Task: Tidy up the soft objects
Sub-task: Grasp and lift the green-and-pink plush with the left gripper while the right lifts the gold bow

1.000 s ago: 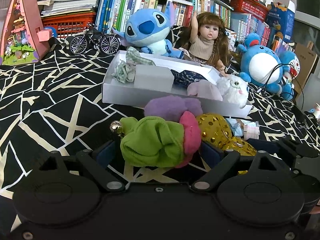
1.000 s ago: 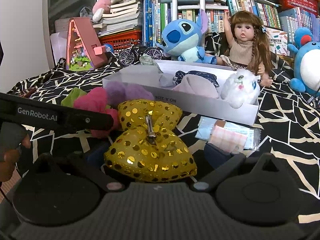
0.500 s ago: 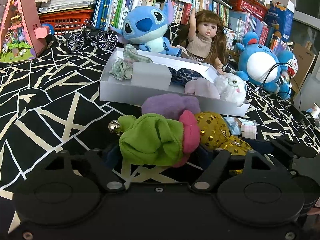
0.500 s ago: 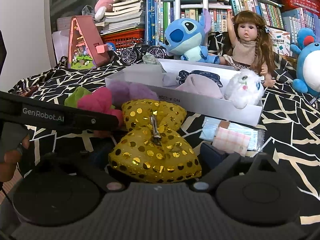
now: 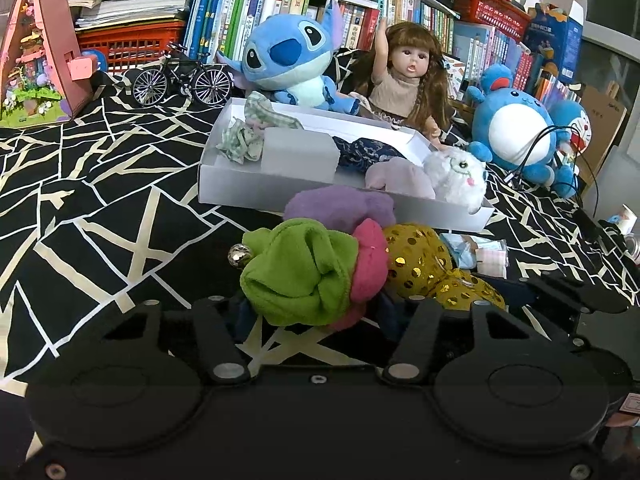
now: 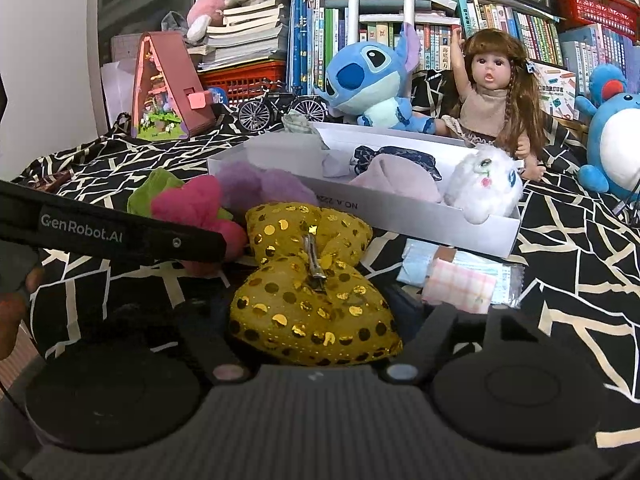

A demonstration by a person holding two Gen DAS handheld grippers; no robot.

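Note:
My left gripper [image 5: 312, 308] is shut on a green, pink and purple fleece bundle [image 5: 304, 276] with a small bell, held just above the black patterned cloth. My right gripper [image 6: 316, 320] is shut on a gold sequin bow [image 6: 312, 292] with a metal clip. The bow also shows in the left wrist view [image 5: 420, 264], right of the bundle. The bundle shows in the right wrist view [image 6: 192, 204], behind the left gripper's bar. A white box [image 5: 280, 192] beyond both holds green checked cloth [image 5: 244, 140], a dark blue cloth, a pale pink piece and a white fluffy toy [image 5: 456, 176].
A packet of tissues and masks [image 6: 460, 280] lies right of the bow. Behind the box sit a Stitch plush [image 5: 288, 60], a doll [image 5: 404, 76], a blue round plush [image 5: 516, 128], a model bicycle [image 5: 180, 80] and a pink toy house [image 5: 36, 52]. Bookshelves line the back.
Both grippers have lifted slightly with their loads still held; the box and toys appear a little lower and farther in view. Nothing was let go.

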